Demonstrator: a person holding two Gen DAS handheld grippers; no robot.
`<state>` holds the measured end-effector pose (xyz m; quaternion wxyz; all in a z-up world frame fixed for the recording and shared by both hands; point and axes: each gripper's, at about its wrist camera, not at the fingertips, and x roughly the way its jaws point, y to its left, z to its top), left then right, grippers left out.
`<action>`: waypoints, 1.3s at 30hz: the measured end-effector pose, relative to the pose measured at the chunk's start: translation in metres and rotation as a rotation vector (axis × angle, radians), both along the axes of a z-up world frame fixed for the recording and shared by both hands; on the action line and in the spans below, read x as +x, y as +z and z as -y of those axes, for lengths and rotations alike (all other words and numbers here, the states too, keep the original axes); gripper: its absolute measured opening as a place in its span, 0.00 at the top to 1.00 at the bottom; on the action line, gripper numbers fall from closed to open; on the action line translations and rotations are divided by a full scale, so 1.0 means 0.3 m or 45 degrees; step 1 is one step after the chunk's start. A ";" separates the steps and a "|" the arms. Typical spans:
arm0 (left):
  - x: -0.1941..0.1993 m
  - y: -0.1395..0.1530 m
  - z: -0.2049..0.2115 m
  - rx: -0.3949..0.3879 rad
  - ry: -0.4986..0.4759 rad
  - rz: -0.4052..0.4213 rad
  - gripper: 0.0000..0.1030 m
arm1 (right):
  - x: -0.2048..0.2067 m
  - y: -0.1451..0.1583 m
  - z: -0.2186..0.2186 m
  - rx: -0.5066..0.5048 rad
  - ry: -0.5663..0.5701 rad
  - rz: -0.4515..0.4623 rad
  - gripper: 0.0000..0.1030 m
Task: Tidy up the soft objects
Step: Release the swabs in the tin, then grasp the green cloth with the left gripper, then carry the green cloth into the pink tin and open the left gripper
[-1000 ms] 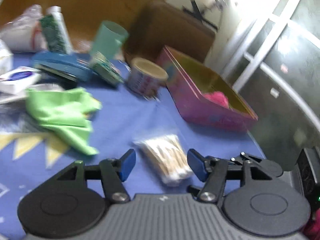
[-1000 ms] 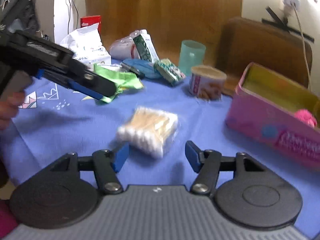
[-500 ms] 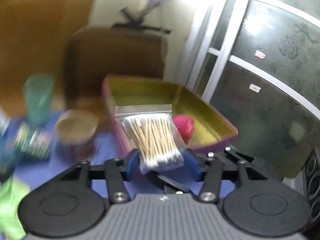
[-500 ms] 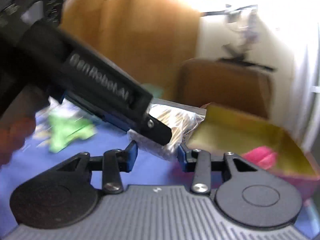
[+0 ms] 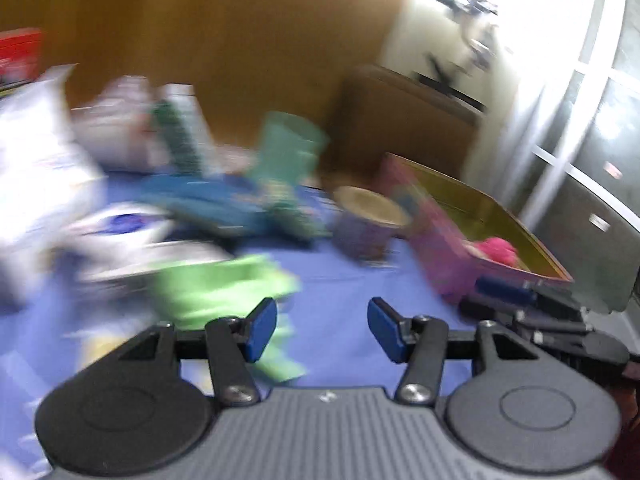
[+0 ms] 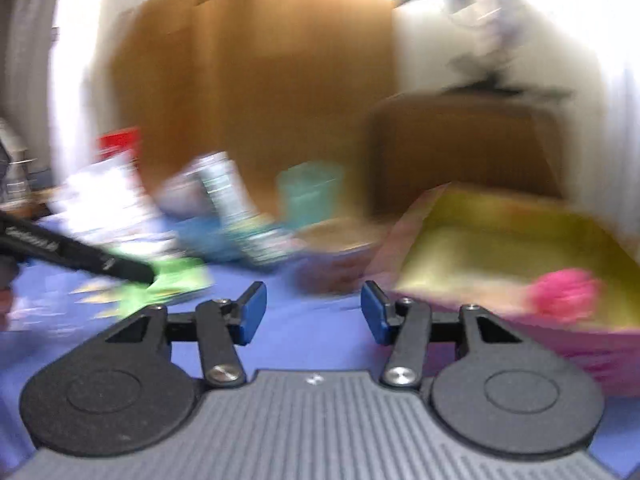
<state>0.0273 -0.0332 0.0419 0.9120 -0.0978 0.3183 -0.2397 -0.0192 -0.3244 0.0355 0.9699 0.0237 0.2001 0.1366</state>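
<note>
Both views are motion-blurred. My left gripper (image 5: 322,330) is open and empty above the blue tablecloth, with a green cloth (image 5: 218,288) just left of its left finger. My right gripper (image 6: 313,317) is open and empty, facing the pink box (image 6: 500,240) with a yellow inside. A pink soft ball (image 6: 564,294) lies in the box; it also shows in the left wrist view (image 5: 494,250). The bag of cotton swabs is not visible in either view. The left gripper's arm (image 6: 76,258) reaches over the green cloth (image 6: 168,280) in the right wrist view.
A paper cup (image 5: 370,224), a teal cup (image 5: 290,148), a blue pouch (image 5: 208,204), white bags (image 5: 40,176) and packets crowd the back of the table. A brown chair back (image 5: 404,120) stands behind the pink box (image 5: 452,248). The right gripper (image 5: 532,312) shows at lower right.
Half a second ago my left gripper held the cotton swab bag above the pink box. Now it is open and empty and has swung left toward the green cloth. The bag is out of sight.
</note>
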 end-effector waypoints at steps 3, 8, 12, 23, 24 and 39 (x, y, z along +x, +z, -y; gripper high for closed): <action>0.011 -0.022 -0.139 -0.060 0.115 -0.046 0.51 | 0.070 -0.045 -0.162 -0.018 0.181 -0.105 0.46; 0.037 -0.069 -0.259 -0.168 0.174 -0.120 0.51 | 0.181 -0.059 -0.385 -0.126 0.318 -0.143 0.28; 0.032 -0.092 -0.286 -0.197 0.167 -0.133 0.51 | 0.288 -0.069 -0.498 -0.167 0.350 -0.142 0.40; -0.006 -0.089 -0.062 -0.170 -0.147 -0.200 0.54 | -0.052 -0.094 -0.367 -0.082 0.329 -0.172 0.90; -0.009 -0.098 -0.018 -0.135 -0.164 -0.214 0.56 | -0.084 -0.102 -0.353 -0.084 0.318 -0.174 0.85; 0.122 0.132 0.541 -0.058 -0.454 -0.003 0.75 | -0.109 -0.007 -0.099 -0.138 -0.052 0.118 0.94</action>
